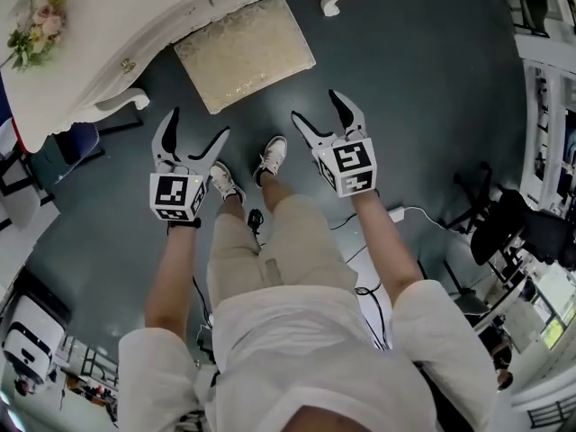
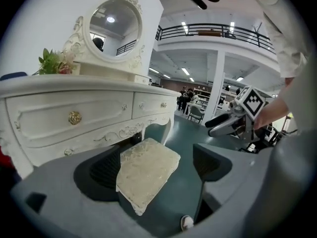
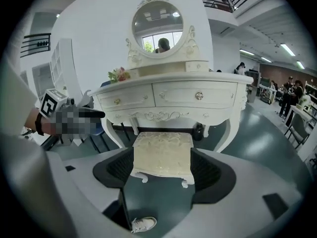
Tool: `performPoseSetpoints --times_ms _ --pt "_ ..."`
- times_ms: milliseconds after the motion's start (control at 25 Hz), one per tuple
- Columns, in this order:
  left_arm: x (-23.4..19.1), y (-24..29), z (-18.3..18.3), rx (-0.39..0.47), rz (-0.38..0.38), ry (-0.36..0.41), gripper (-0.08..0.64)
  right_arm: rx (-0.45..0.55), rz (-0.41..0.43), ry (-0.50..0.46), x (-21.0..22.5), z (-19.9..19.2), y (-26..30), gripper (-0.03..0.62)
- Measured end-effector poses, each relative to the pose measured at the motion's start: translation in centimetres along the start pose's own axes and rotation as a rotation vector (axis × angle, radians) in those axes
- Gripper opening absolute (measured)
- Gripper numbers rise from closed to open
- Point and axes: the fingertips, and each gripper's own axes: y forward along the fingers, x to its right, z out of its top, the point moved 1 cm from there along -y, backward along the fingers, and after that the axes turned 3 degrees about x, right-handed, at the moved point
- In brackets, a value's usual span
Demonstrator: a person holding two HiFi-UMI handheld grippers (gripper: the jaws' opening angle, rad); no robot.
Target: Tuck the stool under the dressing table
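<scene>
The stool [image 1: 243, 52], white-legged with a cream cushion, stands on the dark floor just in front of the white dressing table [image 1: 108, 70]. My left gripper [image 1: 199, 122] hangs open and empty, short of the stool's near left corner. My right gripper [image 1: 315, 104] is open and empty too, off the near right corner. In the right gripper view the stool [image 3: 162, 152] shows beyond the open right gripper [image 3: 163, 163], with the table [image 3: 173, 95] behind it. The left gripper view shows the stool [image 2: 148, 175] at an angle, beyond the left gripper [image 2: 161, 155].
The person's shoes [image 1: 272, 156] stand just behind the stool. A flower bunch [image 1: 36, 21] sits on the tabletop and a round mirror [image 3: 157, 26] tops it. A blue chair [image 1: 76, 142] is at the left. Cables [image 1: 360, 241] and a black stand [image 1: 504, 223] are at the right.
</scene>
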Motion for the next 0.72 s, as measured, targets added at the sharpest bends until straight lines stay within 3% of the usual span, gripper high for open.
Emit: performPoseSetpoints --times_ms 160,360,520,720 --pt "-1.2 2.4 -4.6 -0.067 0.007 0.006 0.457 -0.087 0.011 -0.023 1.1 -4.1 4.2 0.345" --pt "-3.4 5.6 -8.9 -0.098 0.069 -0.088 0.457 -0.178 -0.016 -0.019 4.2 -8.6 9.0 0.348" --pt "-4.3 7.9 -11.4 -0.119 0.100 -0.122 0.457 -0.236 -0.019 -0.085 6.1 -11.1 11.7 0.371" --pt "-4.9 9.7 -16.4 -0.220 0.091 -0.110 0.457 -0.299 -0.020 -0.155 8.0 -13.6 14.6 0.388"
